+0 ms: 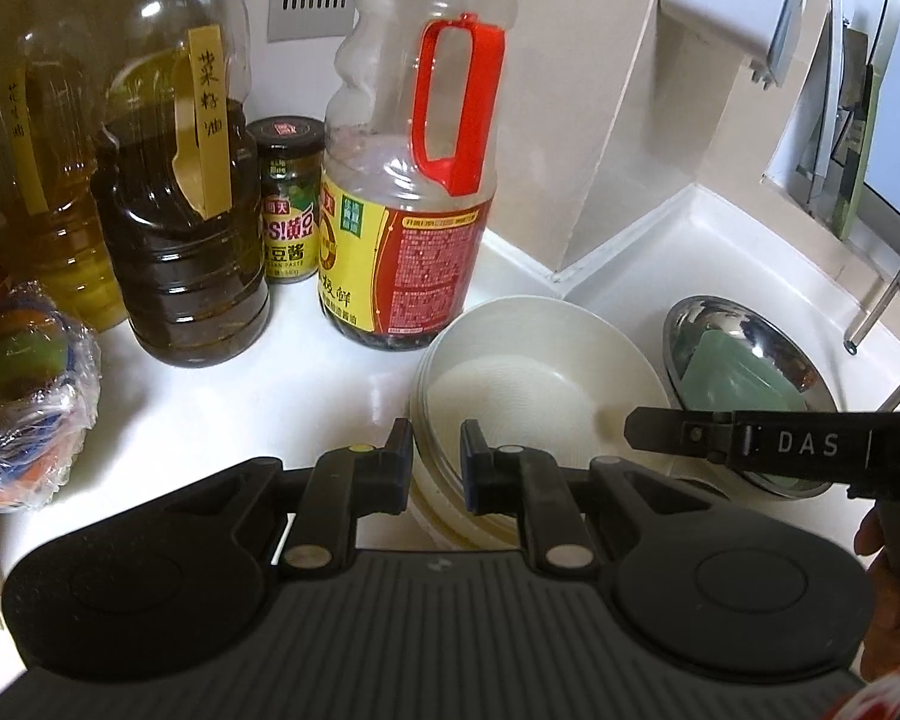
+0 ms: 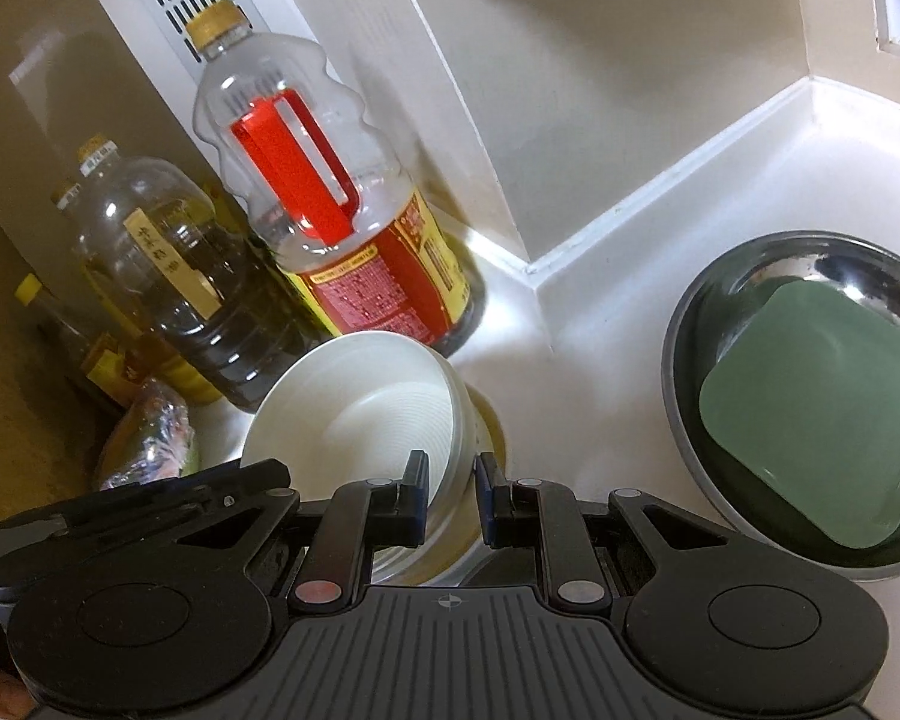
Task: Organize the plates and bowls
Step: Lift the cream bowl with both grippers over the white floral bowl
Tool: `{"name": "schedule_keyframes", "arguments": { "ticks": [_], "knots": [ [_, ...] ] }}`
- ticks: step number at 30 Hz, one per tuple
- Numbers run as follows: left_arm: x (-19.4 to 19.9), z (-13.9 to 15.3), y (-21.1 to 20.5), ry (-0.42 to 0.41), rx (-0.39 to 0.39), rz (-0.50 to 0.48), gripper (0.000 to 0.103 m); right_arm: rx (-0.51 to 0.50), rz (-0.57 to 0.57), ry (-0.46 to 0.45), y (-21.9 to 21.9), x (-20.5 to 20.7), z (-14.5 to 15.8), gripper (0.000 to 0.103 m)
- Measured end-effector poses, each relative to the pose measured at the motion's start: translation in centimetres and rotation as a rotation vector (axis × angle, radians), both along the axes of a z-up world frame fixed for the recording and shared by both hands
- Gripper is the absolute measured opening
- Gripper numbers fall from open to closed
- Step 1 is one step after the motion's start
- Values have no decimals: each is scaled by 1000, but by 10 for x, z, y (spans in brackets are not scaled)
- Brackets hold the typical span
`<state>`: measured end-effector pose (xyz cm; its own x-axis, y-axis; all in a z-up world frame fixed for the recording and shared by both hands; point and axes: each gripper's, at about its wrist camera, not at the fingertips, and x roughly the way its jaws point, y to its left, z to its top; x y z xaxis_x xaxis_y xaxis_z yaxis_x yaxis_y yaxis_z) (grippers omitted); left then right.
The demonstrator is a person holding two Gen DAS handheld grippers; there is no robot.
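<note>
Both wrist cameras look steeply down, close, sharing the white bowls (image 1: 528,372) and bottle-lined counter corner (image 2: 534,276)

A white counter (image 1: 222,396) runs into a corner of the wall. Along the back stand two oil bottles (image 1: 180,228), a small sauce jar (image 1: 288,204) and a soy sauce bottle (image 1: 414,192) with a red handle. At the left sits a plastic-wrapped bowl (image 1: 24,396). To the right rests a steel bowl (image 2: 804,396) with a green dish (image 2: 810,414) inside. Whether the stacked white bowls (image 1: 528,372) touch the surface cannot be told.
</note>
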<state>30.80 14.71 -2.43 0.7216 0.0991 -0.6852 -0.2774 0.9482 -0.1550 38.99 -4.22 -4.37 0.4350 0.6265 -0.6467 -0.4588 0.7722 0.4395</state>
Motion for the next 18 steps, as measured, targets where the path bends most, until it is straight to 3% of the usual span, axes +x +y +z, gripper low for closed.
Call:
{"name": "schedule_keyframes", "arguments": {
  "ticks": [18],
  "knots": [
    [10,-10,5,36,-34,-7,15,-5,-6,48,1,13,-12,19]
  ]
}}
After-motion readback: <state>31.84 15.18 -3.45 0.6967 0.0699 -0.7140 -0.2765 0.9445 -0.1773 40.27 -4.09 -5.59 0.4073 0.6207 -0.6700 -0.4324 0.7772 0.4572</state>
